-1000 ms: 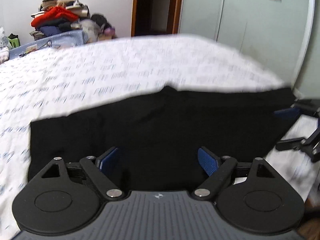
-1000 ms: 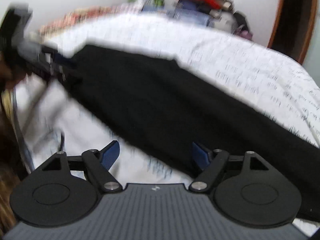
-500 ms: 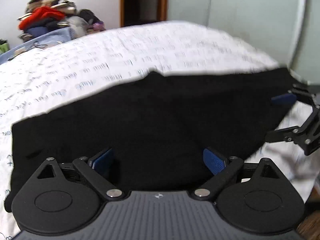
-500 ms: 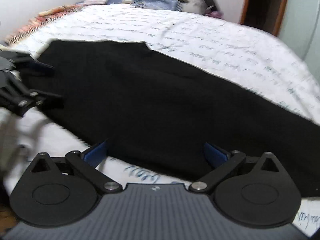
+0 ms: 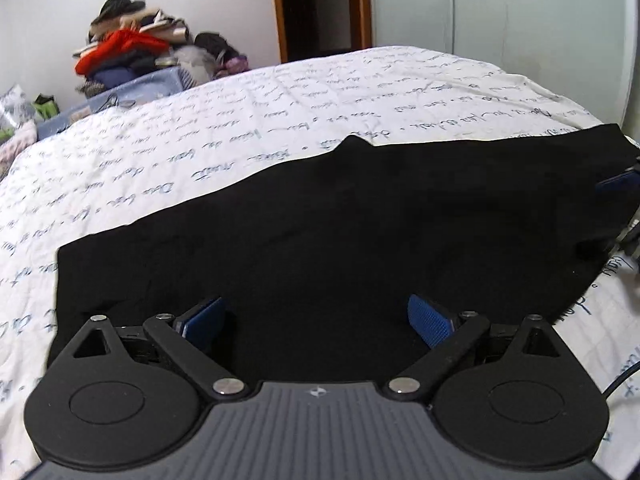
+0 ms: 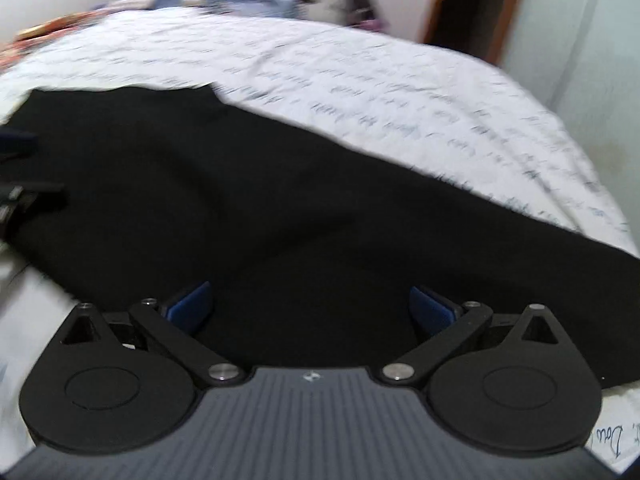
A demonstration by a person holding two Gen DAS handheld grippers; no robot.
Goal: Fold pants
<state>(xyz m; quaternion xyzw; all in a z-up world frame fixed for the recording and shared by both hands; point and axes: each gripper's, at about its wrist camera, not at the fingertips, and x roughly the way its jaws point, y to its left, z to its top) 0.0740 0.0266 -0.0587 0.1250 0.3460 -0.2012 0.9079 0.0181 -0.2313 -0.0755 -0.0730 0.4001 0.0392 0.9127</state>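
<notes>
Black pants (image 5: 340,220) lie flat across the near part of a bed covered by a white quilt with script print (image 5: 280,100). My left gripper (image 5: 316,308) hovers low over the pants' near edge, jaws wide open, nothing pinched between the blue pads. One of the right gripper's fingers (image 5: 616,186) shows at the pants' right end. In the right wrist view the pants (image 6: 240,200) stretch from left to right, and my right gripper (image 6: 310,296) is open over their near edge, with only flat cloth beneath.
A heap of clothes (image 5: 128,52) on a blue basket (image 5: 140,84) stands beyond the bed's far left corner. A dark doorway (image 5: 320,4) and pale wardrobe doors (image 5: 500,12) line the far wall. White quilt (image 6: 360,80) lies bare beyond the pants.
Both grippers' jaws have spread wider. Both have sunk closer to the pants, and the right one has swung round so black cloth now lies between its fingers.
</notes>
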